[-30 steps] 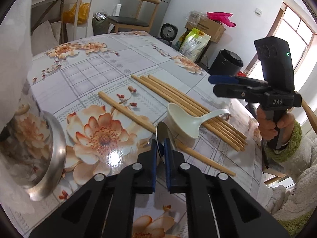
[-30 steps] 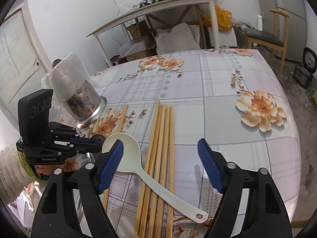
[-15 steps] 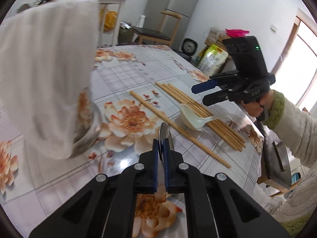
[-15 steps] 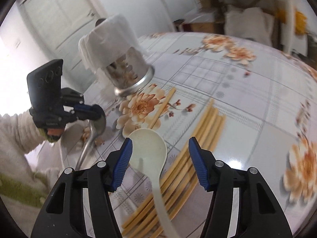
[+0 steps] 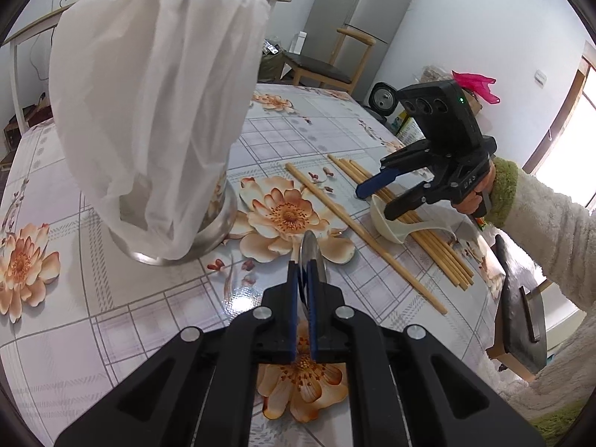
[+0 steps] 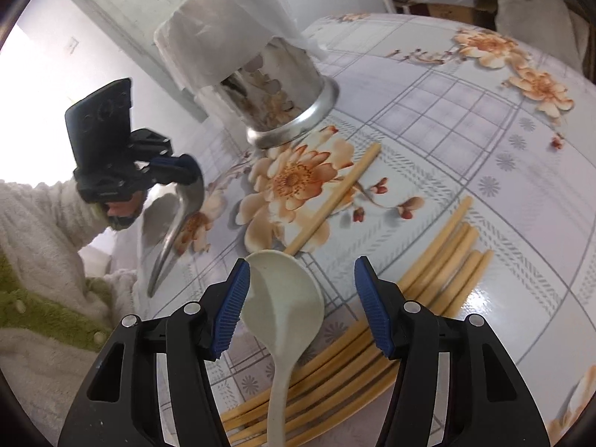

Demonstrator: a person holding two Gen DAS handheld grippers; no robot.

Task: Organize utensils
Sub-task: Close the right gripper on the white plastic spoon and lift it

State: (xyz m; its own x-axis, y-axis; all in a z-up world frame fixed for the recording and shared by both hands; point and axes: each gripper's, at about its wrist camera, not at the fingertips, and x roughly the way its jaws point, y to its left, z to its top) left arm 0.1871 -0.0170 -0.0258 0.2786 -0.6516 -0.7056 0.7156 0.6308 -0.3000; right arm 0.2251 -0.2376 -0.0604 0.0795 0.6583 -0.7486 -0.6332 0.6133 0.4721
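Note:
My left gripper [image 5: 306, 273] is shut on a metal spoon [image 5: 308, 253], held edge-on above the flowered table; in the right wrist view the left gripper [image 6: 178, 165] has the metal spoon's [image 6: 175, 223] handle hanging down. A steel utensil holder [image 5: 219, 223] draped in a white cloth [image 5: 156, 104] stands just left of it. My right gripper [image 6: 301, 266] is open, and the bowl of a white plastic spoon [image 6: 287, 298] lies between its jaws, close against the left pad. Beside the white spoon lie a bundle of chopsticks [image 6: 439, 260] and one single chopstick [image 6: 335, 197].
The table edge runs close on the right, where a dark flat board [image 5: 517, 298] sits. A wooden chair [image 5: 324, 67] and a fridge [image 5: 365, 3] stand beyond the table. A sleeved arm [image 5: 540, 216] reaches in from the right.
The left gripper carried the metal spoon toward the cloth-covered holder, which now looms large. The right gripper rolled, dropped onto the white spoon, and its jaws narrowed around the bowl.

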